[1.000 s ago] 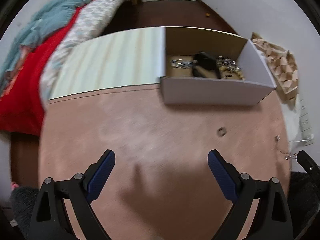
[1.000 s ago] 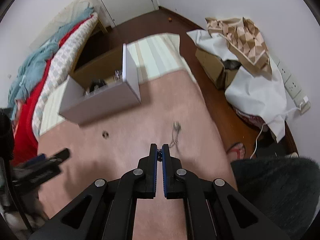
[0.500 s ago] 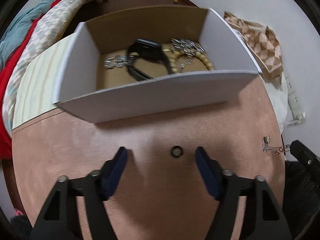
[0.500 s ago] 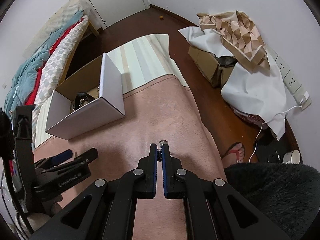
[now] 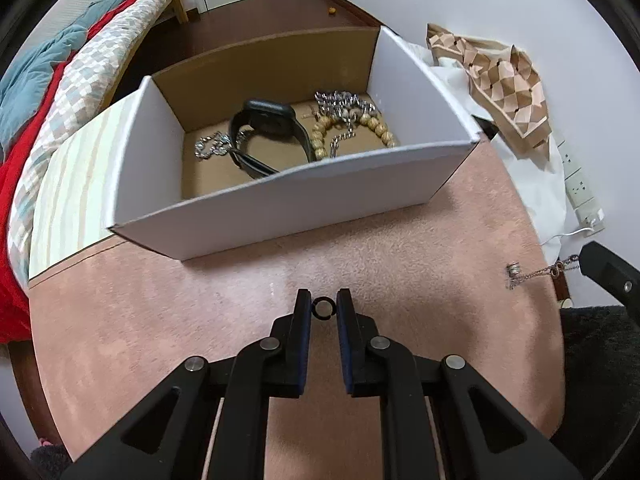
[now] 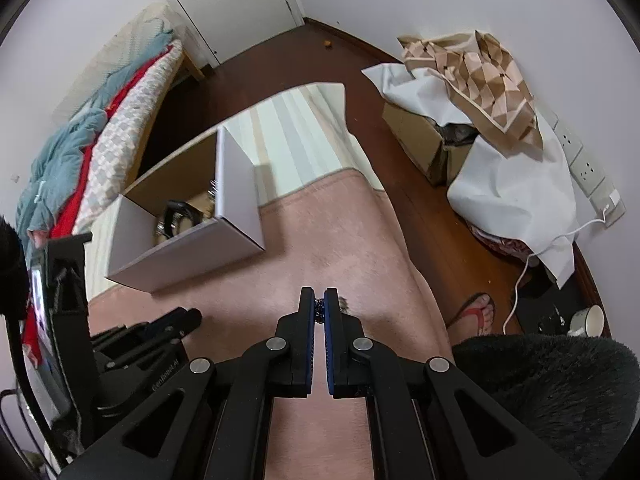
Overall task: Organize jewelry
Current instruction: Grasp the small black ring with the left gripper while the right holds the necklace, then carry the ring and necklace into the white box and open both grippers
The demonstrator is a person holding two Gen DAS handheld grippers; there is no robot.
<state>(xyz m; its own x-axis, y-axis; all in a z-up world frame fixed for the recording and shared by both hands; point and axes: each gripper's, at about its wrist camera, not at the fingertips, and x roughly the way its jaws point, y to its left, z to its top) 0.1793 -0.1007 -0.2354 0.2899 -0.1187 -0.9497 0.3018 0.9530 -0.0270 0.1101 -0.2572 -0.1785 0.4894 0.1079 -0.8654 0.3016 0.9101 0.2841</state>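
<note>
My left gripper (image 5: 323, 307) is shut on a small dark ring (image 5: 323, 308) on the pink table (image 5: 160, 312). Just beyond stands a white cardboard box (image 5: 280, 204) holding a black watch (image 5: 268, 120), a beaded bracelet (image 5: 372, 124) and silver chains (image 5: 212, 146). My right gripper (image 6: 319, 309) is shut on a thin chain necklace (image 6: 319, 312); in the left wrist view the chain (image 5: 532, 272) hangs from it at the table's right edge. The box also shows in the right wrist view (image 6: 192, 236).
A striped cloth (image 5: 76, 184) covers the table's far left. A bed with red and blue blankets (image 6: 80, 148) is on the left. Boxes under white paper (image 6: 508, 184) and a wall socket (image 6: 588, 176) are on the right, with a sandalled foot (image 6: 480, 312) on the floor.
My left gripper has closed its fingers around the ring and moved closer to it. My right gripper has lifted with the chain and drawn back from the box.
</note>
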